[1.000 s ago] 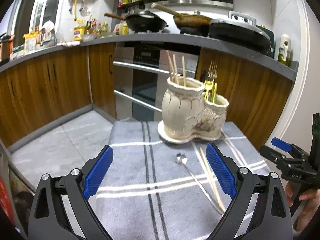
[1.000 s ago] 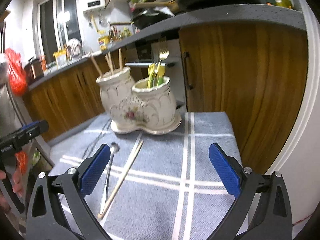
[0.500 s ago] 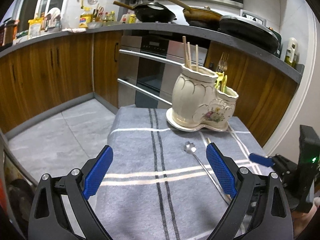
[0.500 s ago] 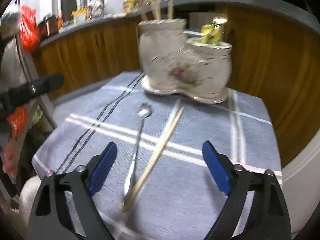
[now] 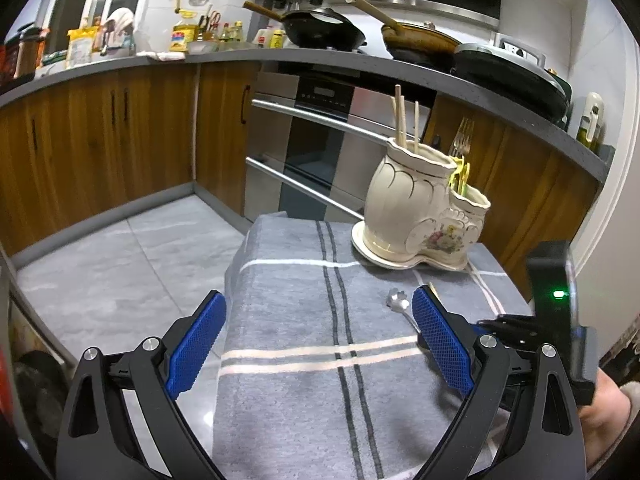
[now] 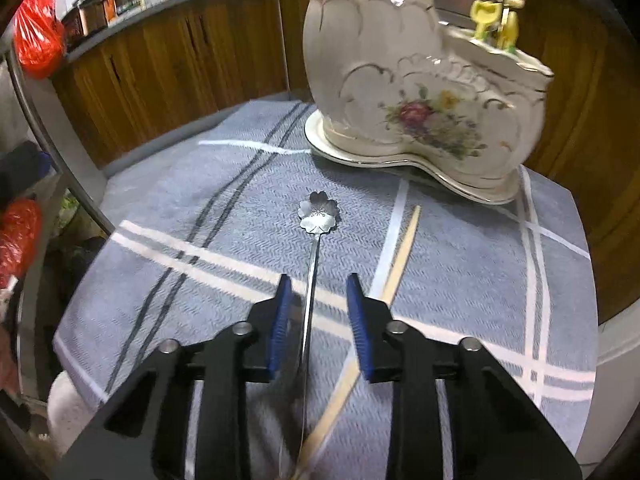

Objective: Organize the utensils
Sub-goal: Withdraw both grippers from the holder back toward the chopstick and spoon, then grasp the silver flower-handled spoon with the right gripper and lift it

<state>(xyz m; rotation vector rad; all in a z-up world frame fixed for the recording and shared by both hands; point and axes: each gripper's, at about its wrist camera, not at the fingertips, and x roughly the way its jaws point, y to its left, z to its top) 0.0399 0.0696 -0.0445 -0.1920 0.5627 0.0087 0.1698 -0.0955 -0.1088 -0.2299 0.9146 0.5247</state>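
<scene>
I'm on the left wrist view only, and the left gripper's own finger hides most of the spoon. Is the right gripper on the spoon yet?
Observer: Nearly. The right gripper straddles the handle of the spoon. Its jaws have just been closing, but a gap shows on each side of the handle.
Operator: Is the handle centred between them?
Observer: No. It runs closer to the finger on the left of the right wrist view.
Operator: Will the chopstick get caught too?
Observer: Probably not at the tips. The chopstick passes beneath the other finger and crosses the spoon handle only further back, nearer the camera.
</scene>
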